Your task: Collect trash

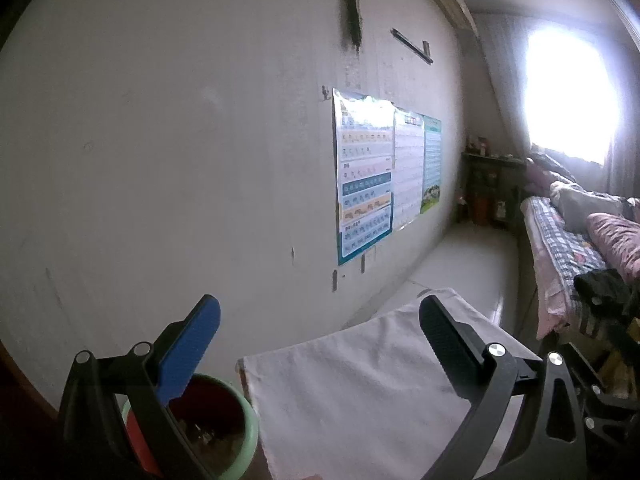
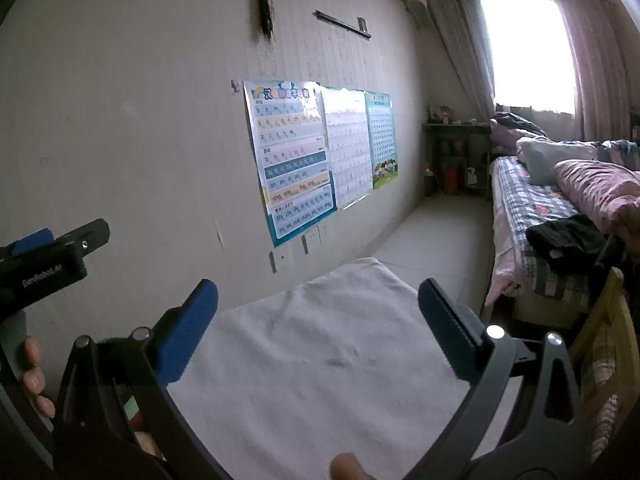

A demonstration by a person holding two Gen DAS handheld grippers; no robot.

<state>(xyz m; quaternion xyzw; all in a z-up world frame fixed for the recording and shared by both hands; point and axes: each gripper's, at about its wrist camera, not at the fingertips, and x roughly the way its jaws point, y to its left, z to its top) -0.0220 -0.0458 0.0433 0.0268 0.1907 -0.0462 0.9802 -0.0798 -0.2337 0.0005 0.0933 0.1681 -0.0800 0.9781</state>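
Note:
My left gripper [image 1: 316,344] is open and holds nothing; it hovers over the near left corner of a table under a white cloth [image 1: 360,396]. Below its blue finger [image 1: 188,352] stands a round bin with a green rim [image 1: 253,428] and a red inside, with some dark scraps at the bottom. My right gripper [image 2: 318,332] is also open and holds nothing, above the middle of the white cloth [image 2: 320,380]. A small dark smudge [image 2: 337,362] marks the cloth. The left gripper [image 2: 48,258] shows at the left edge of the right wrist view.
A wall with learning posters [image 2: 292,160] runs along the left. A bed with checked and pink bedding [image 2: 560,208] stands at the right, a dark shelf [image 2: 456,152] by the bright window. A person's fingers [image 2: 34,376] hold the gripper handles.

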